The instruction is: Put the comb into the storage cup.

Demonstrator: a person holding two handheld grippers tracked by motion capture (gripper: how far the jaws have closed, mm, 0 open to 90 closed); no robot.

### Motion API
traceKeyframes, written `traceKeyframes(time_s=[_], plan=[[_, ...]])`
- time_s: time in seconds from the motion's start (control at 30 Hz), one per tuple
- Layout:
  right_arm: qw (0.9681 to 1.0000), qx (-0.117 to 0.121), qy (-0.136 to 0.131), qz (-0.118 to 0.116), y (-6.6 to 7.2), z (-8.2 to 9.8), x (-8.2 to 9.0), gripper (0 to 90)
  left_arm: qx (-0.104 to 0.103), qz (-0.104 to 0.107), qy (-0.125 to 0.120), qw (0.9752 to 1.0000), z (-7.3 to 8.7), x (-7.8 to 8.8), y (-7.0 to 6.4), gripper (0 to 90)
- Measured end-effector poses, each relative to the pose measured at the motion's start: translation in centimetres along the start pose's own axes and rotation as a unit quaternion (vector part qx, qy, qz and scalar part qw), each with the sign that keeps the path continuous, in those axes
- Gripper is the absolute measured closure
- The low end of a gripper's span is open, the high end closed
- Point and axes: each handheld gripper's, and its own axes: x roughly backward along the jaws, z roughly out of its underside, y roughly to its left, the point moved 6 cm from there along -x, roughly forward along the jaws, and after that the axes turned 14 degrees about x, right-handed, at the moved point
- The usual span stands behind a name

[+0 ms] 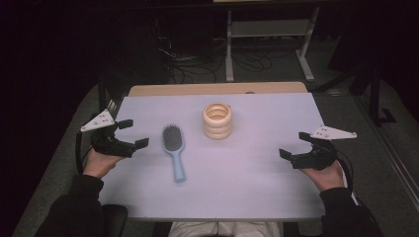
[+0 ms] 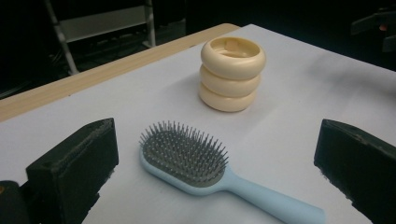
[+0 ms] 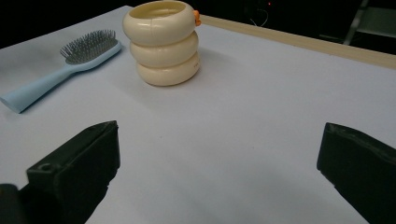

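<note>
A light blue hairbrush [image 1: 174,150] lies bristles up on the white table [image 1: 237,187], left of centre, handle toward the person. Behind and right of it stands a cream ribbed holder [image 1: 217,120], open at the top. My left gripper [image 1: 133,134] hovers open at the table's left edge, just left of the brush. The left gripper view shows the hairbrush [image 2: 196,163] between its wide jaws and the holder [image 2: 232,73] beyond. My right gripper [image 1: 292,144] is open near the right edge; its view has the holder [image 3: 162,42] and hairbrush [image 3: 70,58] farther off.
A wooden strip [image 1: 217,89] runs along the table's far edge. Past it, on the dark floor, are cables [image 1: 197,64] and a metal frame stand [image 1: 269,34]. The person's sleeves come in at both bottom corners.
</note>
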Motion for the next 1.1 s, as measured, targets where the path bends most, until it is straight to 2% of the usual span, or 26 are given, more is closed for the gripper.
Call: traceKeyframes(time_s=[0.4, 0.47, 0.5, 0.63, 0.9, 0.93, 1.1], plan=[[1.0, -0.002, 0.009, -0.002, 0.0, 0.3, -0.2, 0.0, -0.014, 0.025, 0.043, 0.9987, -1.4, -2.6, -1.5, 0.0], [1.0, -0.001, 0.009, -0.002, 0.0, 0.3, -0.2, 0.0, -0.022, 0.037, 0.057, 0.9974, -1.5, -3.3, -2.3, 0.0], [1.0, -0.001, 0.009, -0.002, 0.0, 0.3, -0.2, 0.0, -0.022, 0.037, 0.057, 0.9974, -1.5, -3.3, -2.3, 0.0], [1.0, 0.001, 0.009, -0.003, 0.1, 0.3, -0.2, 0.0, -0.034, 0.055, 0.078, 0.9949, -1.2, -4.7, -3.5, 0.0], [1.0, 0.002, 0.008, -0.004, 0.1, 0.2, -0.2, 0.0, -0.041, 0.06, 0.099, 0.9924, -0.8, -6.2, -4.0, 0.0], [0.9999, 0.003, 0.009, -0.004, 0.1, 0.2, -0.3, 0.0, -0.042, 0.059, 0.109, 0.9914, -0.5, -6.6, -4.0, 0.0], [0.9999, 0.003, 0.01, -0.005, 0.2, 0.2, -0.3, 0.0, -0.048, 0.059, 0.124, 0.9894, -0.1, -7.2, -4.2, 0.0]])
